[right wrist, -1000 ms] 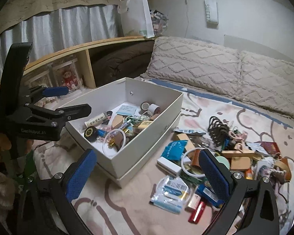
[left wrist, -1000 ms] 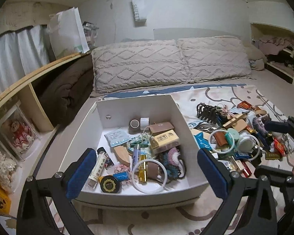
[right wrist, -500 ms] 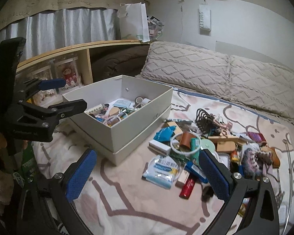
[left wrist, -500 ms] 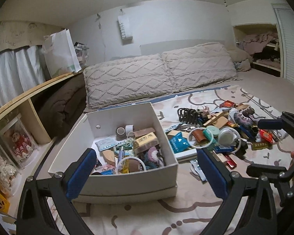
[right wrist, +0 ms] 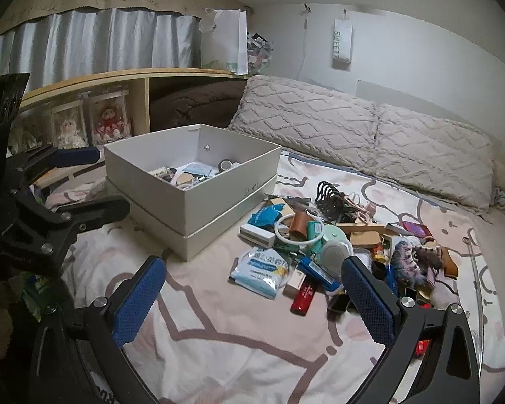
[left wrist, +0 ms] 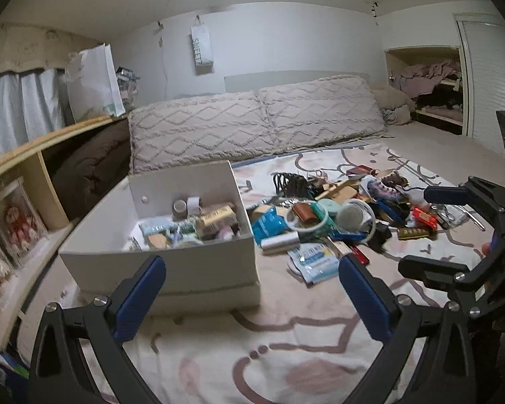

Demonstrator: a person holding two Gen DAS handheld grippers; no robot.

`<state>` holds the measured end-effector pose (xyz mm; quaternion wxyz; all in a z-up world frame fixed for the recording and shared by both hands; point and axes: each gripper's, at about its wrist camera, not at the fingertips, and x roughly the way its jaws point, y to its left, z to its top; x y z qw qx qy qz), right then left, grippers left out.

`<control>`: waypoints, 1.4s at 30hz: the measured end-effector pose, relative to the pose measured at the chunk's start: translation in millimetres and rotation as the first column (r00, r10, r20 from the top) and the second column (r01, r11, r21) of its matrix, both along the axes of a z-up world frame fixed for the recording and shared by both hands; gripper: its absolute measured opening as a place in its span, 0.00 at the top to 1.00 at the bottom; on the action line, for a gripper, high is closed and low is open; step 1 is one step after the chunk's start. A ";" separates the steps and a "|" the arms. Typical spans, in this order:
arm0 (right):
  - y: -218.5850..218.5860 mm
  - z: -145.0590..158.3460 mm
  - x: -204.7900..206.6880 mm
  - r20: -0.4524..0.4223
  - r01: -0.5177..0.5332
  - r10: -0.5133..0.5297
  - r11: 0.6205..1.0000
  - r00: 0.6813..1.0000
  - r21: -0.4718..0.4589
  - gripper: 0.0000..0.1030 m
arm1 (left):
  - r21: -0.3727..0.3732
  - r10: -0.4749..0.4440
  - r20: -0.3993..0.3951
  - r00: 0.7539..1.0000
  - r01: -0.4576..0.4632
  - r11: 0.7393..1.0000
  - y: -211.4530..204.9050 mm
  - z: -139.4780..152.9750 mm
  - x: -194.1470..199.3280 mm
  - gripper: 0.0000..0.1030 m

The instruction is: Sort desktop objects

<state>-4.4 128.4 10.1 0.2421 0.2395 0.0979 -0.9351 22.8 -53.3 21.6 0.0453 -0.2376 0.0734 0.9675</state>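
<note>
Both hand-held grippers hang empty above the bed [right wrist: 239, 343]: the left hand-held gripper [left wrist: 252, 296] has its jaws spread wide, and so does the right hand-held gripper [right wrist: 254, 298].

In the right wrist view the box [right wrist: 219, 198] sits at 11 o'clock, already part filled, and the pile [right wrist: 336, 245] of loose things lies at 1 o'clock, just beside the box. There is one box and one pile; the pile holds too many overlapping things to count. Two pillows [right wrist: 363, 134] lie at 12 o'clock behind.

The nearest pieces are one sachet [right wrist: 261, 271], one red tube [right wrist: 303, 298] and one white case [right wrist: 257, 235].

- The sachet looks light, soft and slick. It will likely crumple, so a pinch at its near edge suits it best.
- The red tube seems stiff and round. It may roll on the soft cover, so it is best gripped across its middle.
- The white case looks rigid and flat-sided, which makes it the easiest grip, taken across its short width.
- The single white ring [right wrist: 296, 232] is thin and lies over other things. A pinch on its rim should do.
</note>
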 end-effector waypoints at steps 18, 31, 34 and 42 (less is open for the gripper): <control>14.2 -10.5 21.4 -0.022 0.037 -0.038 0.998 0.999 -0.045 0.00 | 0.082 0.058 0.028 0.998 -0.060 0.995 -17.8 -20.5 25.0 0.00; 12.9 -7.2 26.8 -0.054 0.031 -0.033 0.998 0.998 -0.051 0.00 | 0.094 0.073 0.023 0.997 -0.075 0.993 -23.1 -19.6 29.1 0.00; 12.2 -9.2 26.1 -0.047 0.030 -0.033 0.998 0.998 -0.050 0.00 | 0.088 0.073 0.022 0.997 -0.074 0.993 -22.7 -19.4 29.0 0.00; 12.6 -10.3 26.4 -0.041 0.027 -0.030 0.998 0.999 -0.056 0.00 | 0.073 0.069 0.019 0.997 -0.070 0.995 -20.1 -20.5 30.3 0.00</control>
